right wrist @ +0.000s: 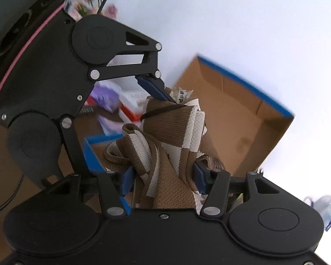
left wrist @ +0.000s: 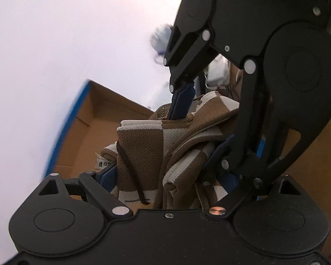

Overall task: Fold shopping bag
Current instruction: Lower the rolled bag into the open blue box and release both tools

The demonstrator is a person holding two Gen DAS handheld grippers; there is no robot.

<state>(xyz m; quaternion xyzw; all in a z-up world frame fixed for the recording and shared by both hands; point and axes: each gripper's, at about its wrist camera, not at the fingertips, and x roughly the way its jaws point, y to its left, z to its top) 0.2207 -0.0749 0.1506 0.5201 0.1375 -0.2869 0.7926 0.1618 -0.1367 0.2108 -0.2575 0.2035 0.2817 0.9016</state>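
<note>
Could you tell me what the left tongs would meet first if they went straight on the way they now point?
Probably the folded shopping bag already between the left tongs; beyond it, the right tongs and the cardboard box.

Counter: a plain white counter (left wrist: 55, 44), seen in both wrist views, blurred.
Cardboard box: an open brown cardboard box (right wrist: 242, 114) with a blue outer rim stands on the counter; its inner walls and floor are bare brown card.
Blurred object: a small pale, bluish thing (left wrist: 161, 37) lies on the counter beyond the box, too smeared to identify.
Clutter: purple, red and white items (right wrist: 112, 101) lie left of the box; what carries them is unclear.
</note>
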